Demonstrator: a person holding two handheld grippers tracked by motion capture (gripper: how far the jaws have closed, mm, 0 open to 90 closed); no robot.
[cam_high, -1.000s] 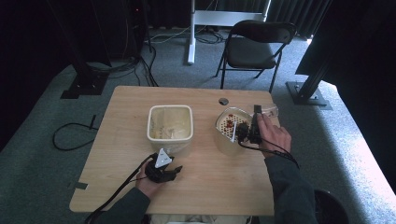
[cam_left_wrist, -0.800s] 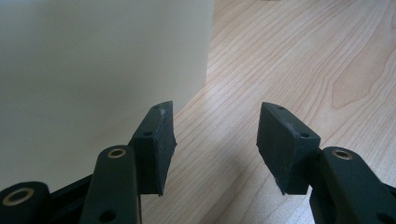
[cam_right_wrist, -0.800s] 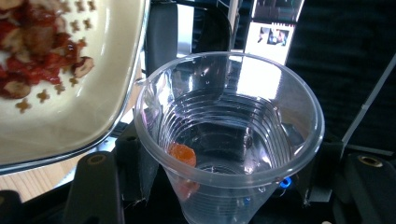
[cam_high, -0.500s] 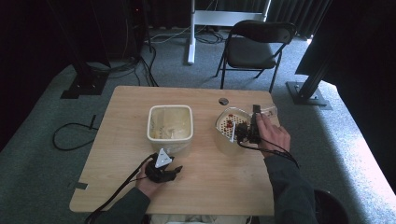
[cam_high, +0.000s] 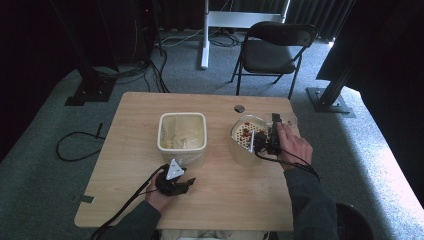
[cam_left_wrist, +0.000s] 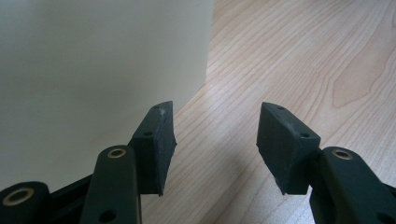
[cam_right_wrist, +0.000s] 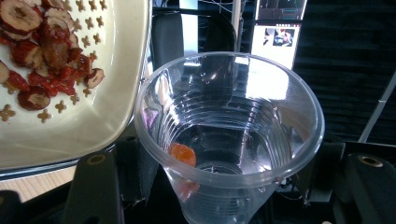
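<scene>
My right tongs (cam_right_wrist: 219, 186) are clenched around a clear plastic cup (cam_right_wrist: 229, 135), held just beside the rim of the cream strainer bowl (cam_high: 239, 150), on the side away from the square cream tub (cam_high: 182, 132). The cup is tipped so its mouth faces back toward me and upward; its long axis runs along the tongs. One orange piece (cam_right_wrist: 182, 155) sits against its lower wall. Dried red date slices (cam_right_wrist: 44, 60) lie on the strainer's perforated floor. To do this step well, I judge I should hold the squeeze gentle so the thin wall does not buckle, and roll the wrist slowly. My left tongs (cam_left_wrist: 212, 144) hang released and empty on the tabletop (cam_left_wrist: 299, 60), just beside the tub's near wall.
</scene>
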